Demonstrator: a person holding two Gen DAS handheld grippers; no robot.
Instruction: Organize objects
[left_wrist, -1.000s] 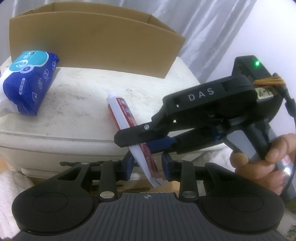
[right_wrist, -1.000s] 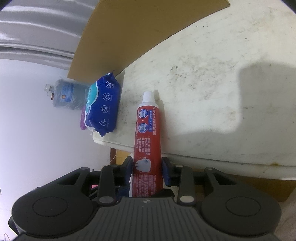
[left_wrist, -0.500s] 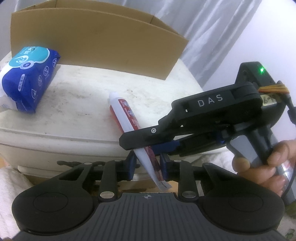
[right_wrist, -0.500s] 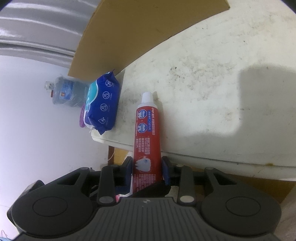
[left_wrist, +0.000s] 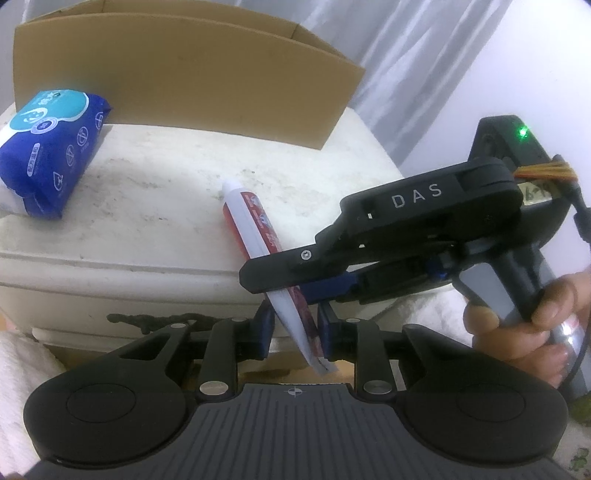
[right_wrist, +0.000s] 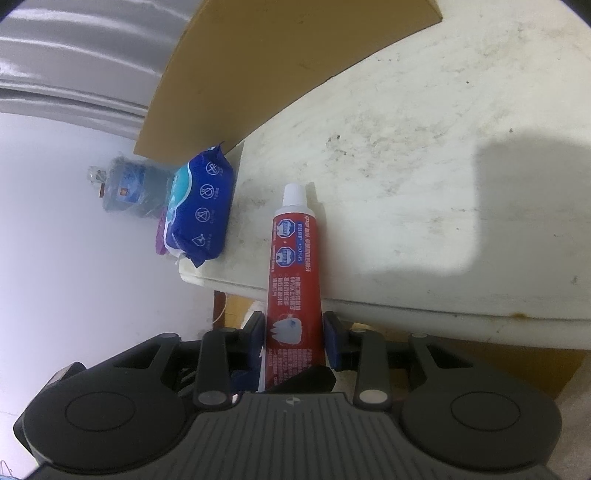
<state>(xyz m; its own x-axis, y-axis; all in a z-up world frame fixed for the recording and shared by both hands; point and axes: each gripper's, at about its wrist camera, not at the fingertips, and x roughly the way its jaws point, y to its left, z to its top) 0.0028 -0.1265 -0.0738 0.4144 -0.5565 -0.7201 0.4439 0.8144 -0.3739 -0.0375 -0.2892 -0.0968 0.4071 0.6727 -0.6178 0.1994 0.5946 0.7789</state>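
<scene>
Red-and-white toothpaste tube (right_wrist: 293, 280) lies cap-end on the stained white tabletop (right_wrist: 424, 166), tail overhanging the near edge. Right gripper (right_wrist: 293, 334) is clenched on the tube's lower body. Left gripper (left_wrist: 293, 326) is clamped on the crimped tail end, at 6 o'clock in its own view. Blue wipes packet (left_wrist: 48, 155) sits at 10 o'clock, just beside the brown cardboard box (left_wrist: 184, 74) at 12 o'clock.
</scene>
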